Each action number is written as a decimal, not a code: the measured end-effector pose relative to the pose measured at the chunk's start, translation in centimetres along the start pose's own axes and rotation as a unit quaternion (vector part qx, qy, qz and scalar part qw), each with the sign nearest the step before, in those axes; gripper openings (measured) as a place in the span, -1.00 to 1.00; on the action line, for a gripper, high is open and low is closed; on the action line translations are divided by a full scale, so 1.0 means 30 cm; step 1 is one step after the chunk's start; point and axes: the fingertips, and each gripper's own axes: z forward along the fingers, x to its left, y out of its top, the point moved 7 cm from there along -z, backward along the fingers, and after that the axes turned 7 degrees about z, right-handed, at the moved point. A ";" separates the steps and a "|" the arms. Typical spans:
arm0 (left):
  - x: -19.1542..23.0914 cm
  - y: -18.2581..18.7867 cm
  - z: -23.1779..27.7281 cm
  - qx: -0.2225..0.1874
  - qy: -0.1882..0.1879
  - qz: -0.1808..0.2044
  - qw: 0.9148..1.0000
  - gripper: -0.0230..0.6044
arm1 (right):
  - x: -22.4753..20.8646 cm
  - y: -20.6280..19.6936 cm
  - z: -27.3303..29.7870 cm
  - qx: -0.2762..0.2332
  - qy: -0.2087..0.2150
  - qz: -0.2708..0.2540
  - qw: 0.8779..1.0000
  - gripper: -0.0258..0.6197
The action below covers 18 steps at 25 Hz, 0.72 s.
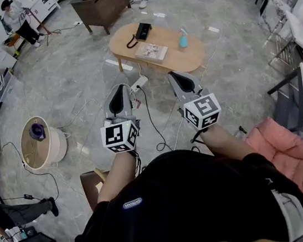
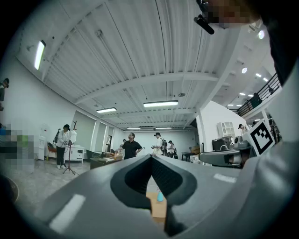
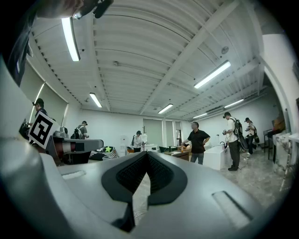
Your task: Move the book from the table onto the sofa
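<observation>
Left gripper [image 2: 152, 157]: grey moulded plastic shell, black ribbed pads; the jaw tips meet and nothing is held between them
Right gripper [image 3: 147, 154]: same build; the tips are likewise pressed together on nothing
Marker cubes: one on each gripper, left [image 1: 121, 137] and right [image 1: 201, 111], white faces printed with black square patterns; no letters
Book [image 1: 151, 51]: thin, flat, rectangular, pale pictured cover; lies on the table at upper centre of the head view, well apart from both grippers; its print is too small to read
Table [image 1: 172, 60]: low, oval, light wood top
Telephone [image 1: 141, 31]: black, with a coiled cord, at the table's left end
Bottle [image 1: 183, 40]: small, light blue, upright, just right of the book
Pink cushioned seat [image 1: 280, 144]: soft quilted fabric, lower right of the head view
Floor [image 1: 73, 84]: glossy grey stone-pattern tiles, crossed by black cables
Power strip [image 1: 139, 82]: white, on the floor between the table and the grippers
Round basket [image 1: 38, 143]: pale wooden wall, left of the head view, a purple object inside
Cabinet [image 1: 102, 4]: dark brown wood, top of the frame
Shirt [image 1: 197, 206]: black, with a small oval patch on the chest whose lettering cannot be read
Ceiling, in both gripper views: white ribbed panels with long tube lights
</observation>
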 end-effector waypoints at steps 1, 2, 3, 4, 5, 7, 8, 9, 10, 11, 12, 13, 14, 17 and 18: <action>0.000 0.001 0.002 -0.001 0.000 0.000 1.000 -0.93 | -0.001 0.001 0.001 0.000 0.000 0.001 1.000 -0.83; 0.000 0.001 0.004 -0.001 0.000 0.001 1.000 -0.93 | -0.001 0.003 0.001 -0.001 -0.001 0.001 1.000 -0.83; 0.000 0.000 0.004 -0.001 -0.001 0.001 1.000 -0.93 | -0.001 0.003 -0.001 -0.002 -0.001 0.002 1.000 -0.83; -0.001 -0.002 0.003 -0.002 -0.001 0.000 1.000 -0.93 | 0.000 0.004 -0.003 -0.004 -0.002 0.003 1.000 -0.83; -0.001 -0.005 0.003 -0.002 -0.001 -0.001 1.000 -0.93 | 0.001 0.004 -0.007 -0.007 -0.004 0.004 1.000 -0.83; 0.000 -0.009 0.003 -0.002 -0.001 -0.002 1.000 -0.93 | 0.001 0.005 -0.010 -0.011 -0.007 0.007 1.000 -0.83; 0.001 -0.009 0.005 -0.002 -0.001 -0.002 1.000 -0.93 | 0.000 0.006 -0.009 -0.012 -0.008 0.007 1.000 -0.83; 0.003 -0.009 0.006 -0.002 -0.001 -0.003 1.000 -0.93 | 0.000 0.007 -0.007 -0.013 -0.009 0.008 1.000 -0.83; 0.004 -0.010 0.007 -0.003 -0.003 -0.005 1.000 -0.93 | 0.001 0.008 -0.005 -0.013 -0.010 0.008 1.000 -0.83; 0.004 -0.010 0.008 -0.005 -0.005 -0.006 1.000 -0.92 | 0.001 0.008 -0.005 -0.014 -0.012 0.008 1.000 -0.83; 0.004 -0.010 0.010 -0.006 -0.009 -0.008 1.000 -0.92 | 0.002 0.008 -0.005 -0.015 -0.016 0.009 1.000 -0.83; 0.004 -0.010 0.012 -0.007 -0.013 -0.009 1.000 -0.92 | 0.001 0.010 -0.005 -0.018 -0.019 0.010 1.000 -0.83; 0.003 -0.011 0.017 -0.007 -0.018 -0.011 1.000 -0.80 | 0.001 0.012 -0.005 -0.020 -0.023 0.012 0.999 -0.83; 0.006 -0.016 0.030 -0.007 -0.029 -0.015 0.999 -0.70 | 0.008 0.014 0.003 -0.023 -0.028 0.013 0.999 -0.83; 0.007 -0.017 0.033 -0.008 -0.031 -0.015 0.999 -0.68 | 0.012 0.014 0.006 -0.024 -0.030 0.014 0.999 -0.83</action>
